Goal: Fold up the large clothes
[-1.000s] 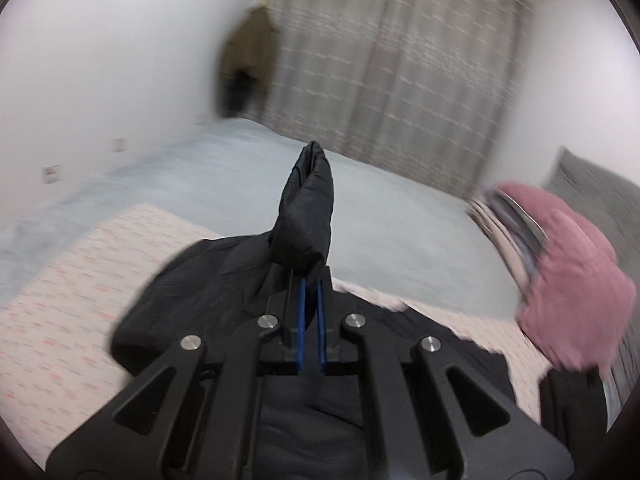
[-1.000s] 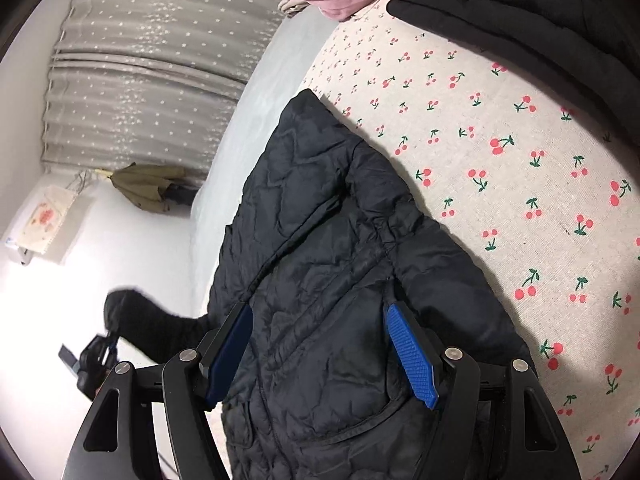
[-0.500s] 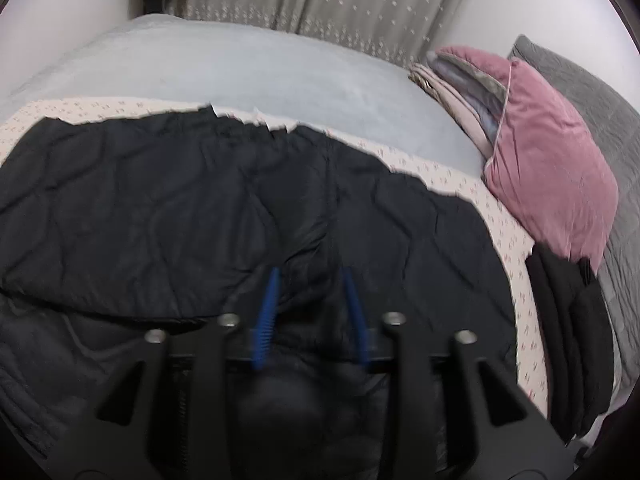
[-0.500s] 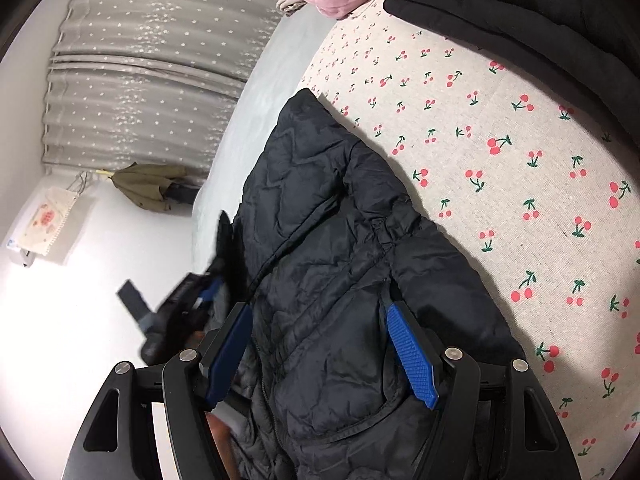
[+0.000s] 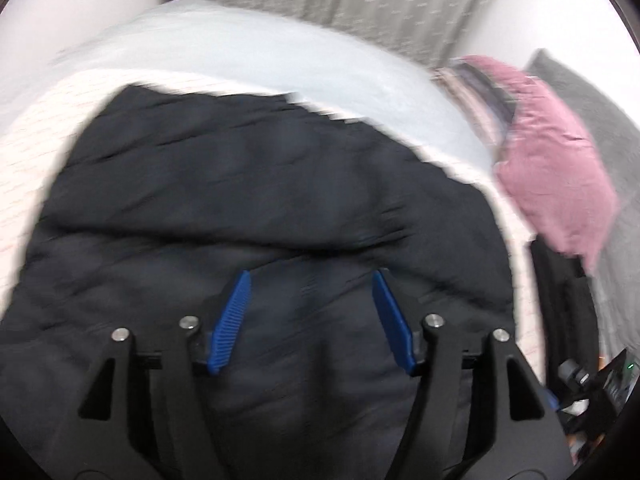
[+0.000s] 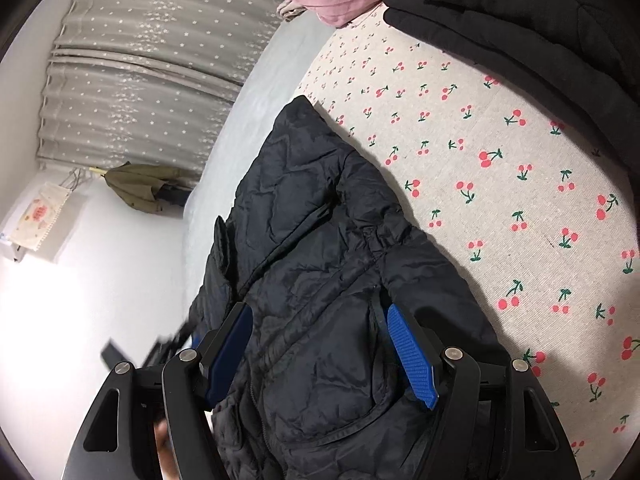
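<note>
The black quilted jacket (image 6: pixel 320 272) lies spread on the cherry-print sheet (image 6: pixel 500 168) that covers the near part of the bed, a flap of it folded across its upper half in the left wrist view, where the whole picture is blurred. No container is in sight; what the bed holds besides the jacket is a folded pile of dark clothes (image 6: pixel 520 20) near the sheet's far corner, a pink pillow (image 5: pixel 556 160) just beyond it, and a grey pillow (image 5: pixel 608 120) behind that. The left gripper (image 5: pixel 312 276) points steeply down over the middle of the jacket, its jaws having just been opening; the blue pads (image 5: pixel 232 320) stand apart with jacket fabric below them and nothing pinched. The right gripper (image 6: pixel 316 312) tilts down at the jacket's near edge, jaws spread wide to either side of a quilted fold, the pads not pressing it. A grey starred curtain (image 6: pixel 140 80) hangs behind the bed.
</note>
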`<action>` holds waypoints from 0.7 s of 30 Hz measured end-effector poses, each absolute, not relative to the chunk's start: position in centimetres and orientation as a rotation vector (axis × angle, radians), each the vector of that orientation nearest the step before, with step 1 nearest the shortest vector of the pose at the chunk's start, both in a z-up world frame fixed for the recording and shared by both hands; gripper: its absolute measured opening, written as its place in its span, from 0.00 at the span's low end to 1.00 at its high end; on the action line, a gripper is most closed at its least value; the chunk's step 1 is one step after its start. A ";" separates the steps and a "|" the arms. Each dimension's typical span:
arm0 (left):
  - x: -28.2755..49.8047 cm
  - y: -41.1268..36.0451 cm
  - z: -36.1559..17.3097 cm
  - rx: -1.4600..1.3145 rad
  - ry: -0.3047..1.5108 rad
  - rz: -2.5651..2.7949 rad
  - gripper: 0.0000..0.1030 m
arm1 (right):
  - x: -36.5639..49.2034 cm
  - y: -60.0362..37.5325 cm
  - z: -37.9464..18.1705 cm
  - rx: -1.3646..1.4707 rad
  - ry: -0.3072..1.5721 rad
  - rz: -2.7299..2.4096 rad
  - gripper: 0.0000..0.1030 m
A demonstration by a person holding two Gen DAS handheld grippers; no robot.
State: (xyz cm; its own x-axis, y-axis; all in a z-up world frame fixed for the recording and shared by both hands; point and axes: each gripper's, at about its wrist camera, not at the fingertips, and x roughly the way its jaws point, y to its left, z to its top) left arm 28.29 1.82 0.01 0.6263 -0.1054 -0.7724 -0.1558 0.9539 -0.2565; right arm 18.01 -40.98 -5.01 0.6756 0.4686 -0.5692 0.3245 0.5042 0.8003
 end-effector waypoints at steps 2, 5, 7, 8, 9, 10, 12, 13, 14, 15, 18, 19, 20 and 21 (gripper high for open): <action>26.4 4.4 -0.2 -0.295 0.933 0.126 0.65 | 18.1 -41.0 -5.2 1.067 0.874 0.085 0.69; 22.8 8.5 -0.6 -0.281 0.945 0.245 0.65 | 18.1 -41.1 -5.3 1.053 0.880 0.063 0.69; 20.1 11.2 -1.0 -0.299 0.951 0.292 0.65 | 18.1 -41.0 -5.4 1.042 0.885 0.052 0.69; 19.2 12.1 -1.3 -0.313 0.955 0.306 0.65 | 18.0 -41.0 -5.4 1.035 0.891 0.050 0.69; 18.0 13.3 -1.7 -0.336 0.962 0.319 0.65 | 18.0 -41.0 -5.4 1.030 0.894 0.049 0.69; 16.3 14.7 -2.2 -0.377 0.966 0.337 0.65 | 18.0 -41.0 -5.5 1.021 0.902 0.045 0.69; 14.3 16.5 -3.0 -0.426 0.971 0.349 0.65 | 17.8 -41.0 -5.3 0.997 0.912 0.033 0.69; 13.5 17.1 -3.4 -0.436 0.985 0.343 0.65 | 17.5 -40.9 -4.8 0.975 0.906 0.025 0.69; 12.7 17.7 -3.7 -0.445 0.993 0.333 0.65 | 17.3 -40.6 -4.2 0.941 0.896 0.030 0.69; 12.0 18.2 -3.8 -0.452 0.993 0.331 0.65 | 17.1 -40.2 -3.7 0.906 0.889 0.041 0.69; 10.3 19.1 -3.5 -0.452 0.963 0.333 0.65 | 16.9 -37.5 -2.2 0.720 0.912 0.110 0.69; 10.1 19.0 -3.4 -0.446 0.956 0.324 0.65 | 17.0 -36.3 -2.1 0.654 0.931 0.137 0.69; 10.1 18.7 -3.5 -0.439 0.951 0.305 0.65 | 17.1 -35.4 -2.3 0.618 0.943 0.145 0.69; 10.1 18.4 -3.4 -0.434 0.951 0.283 0.65 | 17.4 -34.4 -2.5 0.591 0.962 0.146 0.69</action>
State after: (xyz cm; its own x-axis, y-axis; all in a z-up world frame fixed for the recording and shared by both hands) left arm 10.10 18.38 -3.43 0.5537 0.0438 -0.8315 -0.4182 0.8782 -0.2322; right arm 17.39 -34.44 -2.51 0.5758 0.3710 -0.7286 0.1385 0.8340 0.5341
